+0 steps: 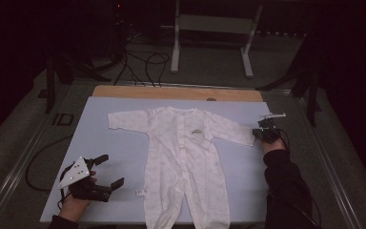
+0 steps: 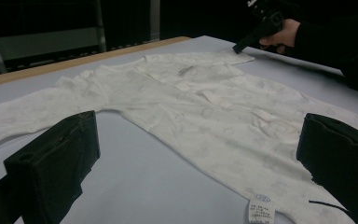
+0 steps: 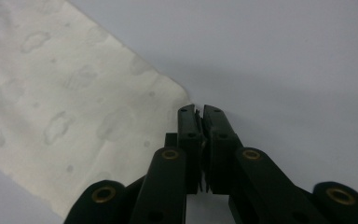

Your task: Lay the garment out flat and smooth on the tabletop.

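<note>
A white baby romper lies flat on the pale blue mat, arms spread, legs toward the person. My right gripper is shut, its tips down at the corner of the romper's right sleeve cuff; I cannot tell whether cloth is pinched between them. It also appears far off in the left gripper view, right gripper, touching that cuff. My left gripper hovers open and empty at the mat's front left, its jaws wide apart and aimed at the romper's body.
A small white label sticks out from the romper's near side. A wooden table edge runs behind the mat. Beyond it are floor cables and a white stand.
</note>
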